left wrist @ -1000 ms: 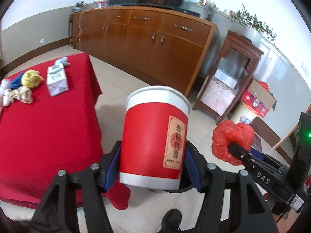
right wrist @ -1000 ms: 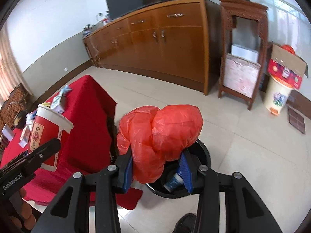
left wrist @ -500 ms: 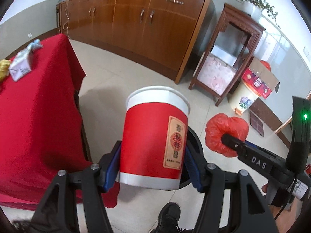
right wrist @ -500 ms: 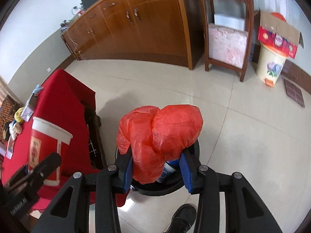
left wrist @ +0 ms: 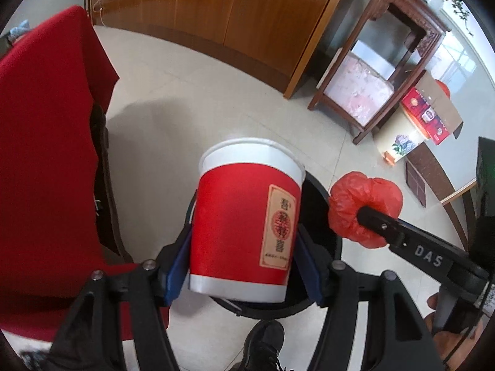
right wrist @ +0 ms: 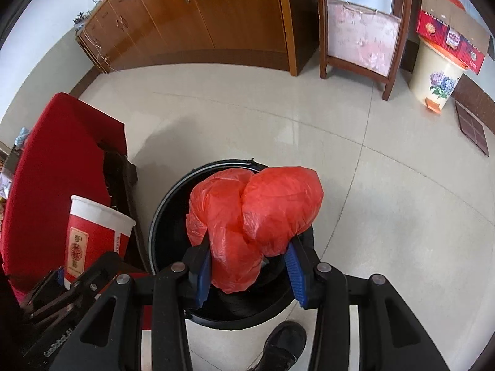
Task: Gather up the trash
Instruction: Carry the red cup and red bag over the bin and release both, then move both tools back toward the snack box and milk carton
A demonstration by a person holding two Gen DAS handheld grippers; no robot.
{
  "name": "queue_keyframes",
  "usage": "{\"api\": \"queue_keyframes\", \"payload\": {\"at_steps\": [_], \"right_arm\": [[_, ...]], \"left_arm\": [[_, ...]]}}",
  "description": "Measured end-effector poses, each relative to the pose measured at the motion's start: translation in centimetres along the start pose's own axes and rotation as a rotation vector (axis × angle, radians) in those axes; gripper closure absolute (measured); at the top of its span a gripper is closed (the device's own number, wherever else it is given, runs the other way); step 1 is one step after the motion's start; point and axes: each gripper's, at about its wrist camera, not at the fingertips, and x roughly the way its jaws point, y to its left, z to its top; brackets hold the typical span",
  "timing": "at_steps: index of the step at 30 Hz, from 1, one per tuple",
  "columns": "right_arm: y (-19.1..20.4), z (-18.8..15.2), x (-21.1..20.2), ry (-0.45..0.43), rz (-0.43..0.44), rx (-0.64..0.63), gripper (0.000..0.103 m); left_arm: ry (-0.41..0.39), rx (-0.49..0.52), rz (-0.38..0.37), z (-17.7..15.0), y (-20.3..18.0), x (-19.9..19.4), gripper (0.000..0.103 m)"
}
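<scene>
The trash here is two things, each already off the tabletop and carried over the black bin [right wrist: 173,204] on the floor. On the left, the red paper cup [left wrist: 244,225] stands upright between the blue pads of the left tongs [left wrist: 244,275], which are clamped on its lower wall, rim up and long axis pointing away from the tongs. In the left wrist view the bin's dark rim shows just behind and under the cup's base, so the cup hangs above the bin's near-left edge rather than over the middle of its mouth; the red-draped tabletop [left wrist: 46,154] lies just beside it to the left. On the right, the crumpled red plastic bag [right wrist: 256,216] bulges out above the right tongs [right wrist: 247,266], whose pads pinch its lower part; it has no clear long axis, only a soft lump. From the right wrist view the bag sits squarely over the bin's open mouth, with the dark interior directly below and ahead of the tongs. So the right hand looks the better placed of the two: a release there should drop the bag straight in. The cup, I judge, may want a small shift to the right, toward the bin's centre, before it is let go, since a tall stiff cup dropped at the rim could tip and fall out on the floor. A dark shoe [right wrist: 286,344] stands near the bin's near side.
</scene>
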Motion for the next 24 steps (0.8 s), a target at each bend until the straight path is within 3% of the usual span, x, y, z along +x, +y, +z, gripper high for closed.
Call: {"api": "queue_keyframes", "payload": {"at_steps": [3,7,13,24], "right_arm": [[-0.1,0.5,0.9,0.016,-0.003,0.001,0.056],[0.2,1.0,1.4,0.015,-0.058,-0.022,0.027],[-0.4,1.5,-0.3,-0.045,-0.113,0.004,0.027],[2.6,0.2,-8.1,-0.152,-0.086,-0.029,0.025]], "left_arm": [[0.011,0.006,0.007,0.4,-0.3,0.9,0.037],[0.031,-0.011,0.007,1.0,-0.3,1.6,0.022],[-0.009,-0.015,0.011,1.8,-0.2,0.6,0.021],[-0.147,0.016,0.064,2.4,0.8,-8.7,0.021]]}}
